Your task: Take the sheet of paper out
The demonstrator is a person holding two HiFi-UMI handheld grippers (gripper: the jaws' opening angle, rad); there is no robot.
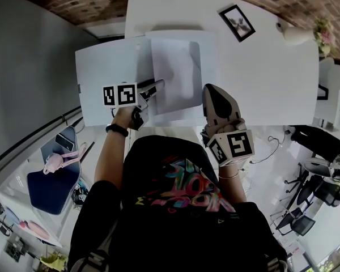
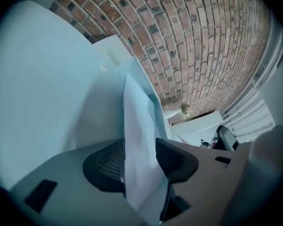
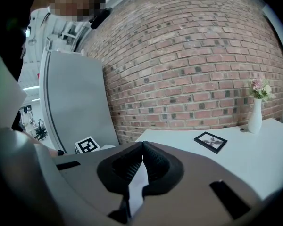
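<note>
Paper sheet stands between left gripper's spread jaws, brushing one pad; right gripper pinches a white paper edge.

Operator wore a black short-sleeved T-shirt with a multicolour graphic print on the front, and a black wristband on the left wrist. Left gripper and right gripper had grey-beige plastic shells. Each carried a white marker cube with black square codes. The right one had a black teardrop inset on top. Jaw pads were black and ribbed.
</note>
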